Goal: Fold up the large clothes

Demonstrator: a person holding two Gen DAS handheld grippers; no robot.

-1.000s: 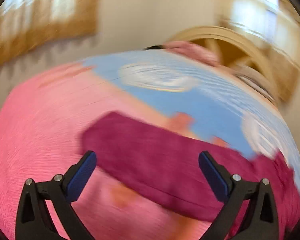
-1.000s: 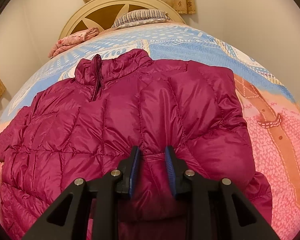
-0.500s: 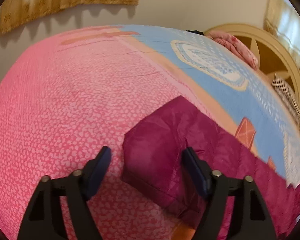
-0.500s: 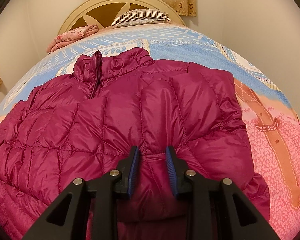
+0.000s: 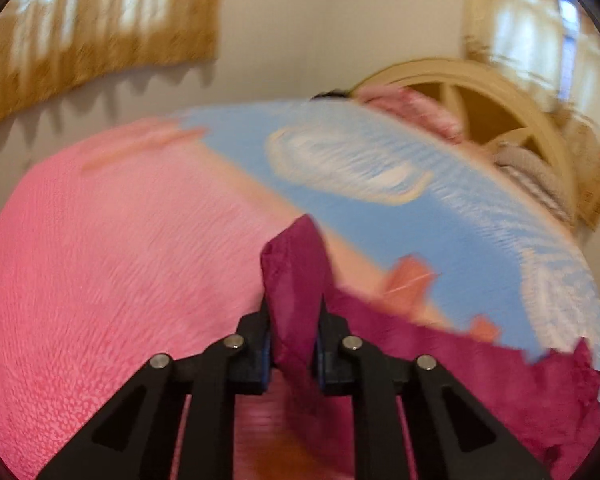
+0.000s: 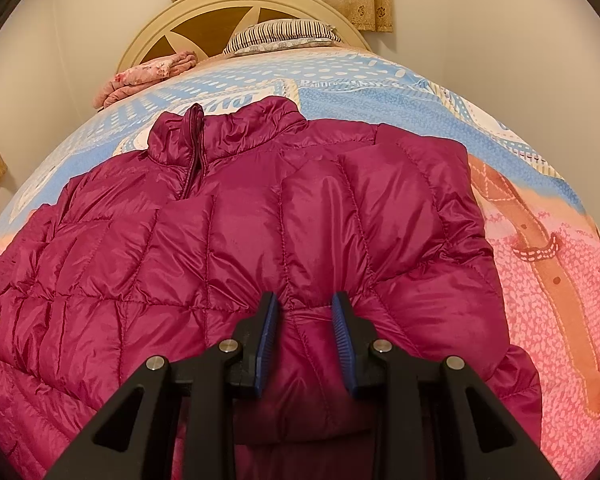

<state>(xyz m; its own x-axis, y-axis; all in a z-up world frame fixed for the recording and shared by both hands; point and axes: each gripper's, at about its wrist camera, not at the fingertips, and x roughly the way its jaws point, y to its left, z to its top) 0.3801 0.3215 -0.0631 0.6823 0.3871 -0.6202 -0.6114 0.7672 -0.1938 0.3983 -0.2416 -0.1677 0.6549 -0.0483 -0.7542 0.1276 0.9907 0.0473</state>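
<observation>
Left claw now clamped on jacket sleeve, apparently lifted; right claw pinching jacket.

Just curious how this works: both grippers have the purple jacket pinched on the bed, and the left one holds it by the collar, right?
Not the collar. The left wrist view shows the left gripper pinching a sleeve end of the jacket; the collar lies free near the headboard in the right wrist view.

Left gripper is pinching a sleeve end of the magenta jacket, fabric standing up between its jaws. Jacket is trailing rightward over the pink-and-blue bedspread. View is motion-blurred; headboard showing behind.
</observation>
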